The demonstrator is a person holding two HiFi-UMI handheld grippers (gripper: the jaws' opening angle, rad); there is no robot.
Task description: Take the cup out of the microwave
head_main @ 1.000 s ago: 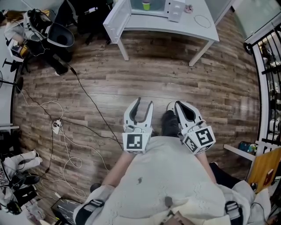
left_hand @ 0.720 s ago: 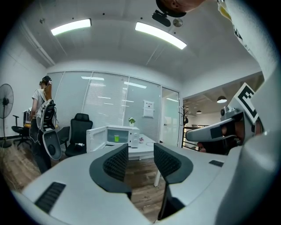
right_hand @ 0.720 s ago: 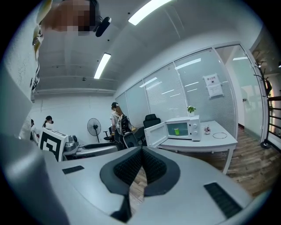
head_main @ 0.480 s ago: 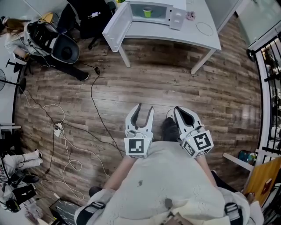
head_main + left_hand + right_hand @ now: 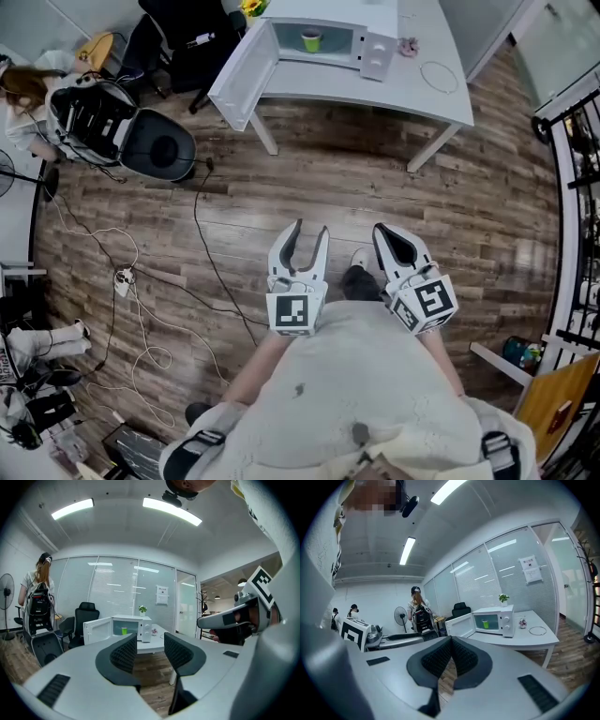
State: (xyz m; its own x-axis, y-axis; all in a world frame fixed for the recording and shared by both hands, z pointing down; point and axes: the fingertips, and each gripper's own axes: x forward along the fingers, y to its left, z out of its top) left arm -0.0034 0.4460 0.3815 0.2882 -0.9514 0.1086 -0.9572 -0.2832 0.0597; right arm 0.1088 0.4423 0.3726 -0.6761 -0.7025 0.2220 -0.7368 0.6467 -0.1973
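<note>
The green cup (image 5: 311, 39) stood inside the microwave (image 5: 377, 56), whose door (image 5: 236, 77) was swung open, on the white counter (image 5: 412, 86). The left hand-held gripper (image 5: 310, 228) had its jaws partly apart with nothing between them. The right hand-held gripper (image 5: 384, 232) had its jaws together and was also empty. Both were well apart from the counter, so I judge the step was the approach. To do it well, one should come to the open front, clear of the door, with the jaws wide enough for the cup, and enter level so that the cup stays upright.
</note>
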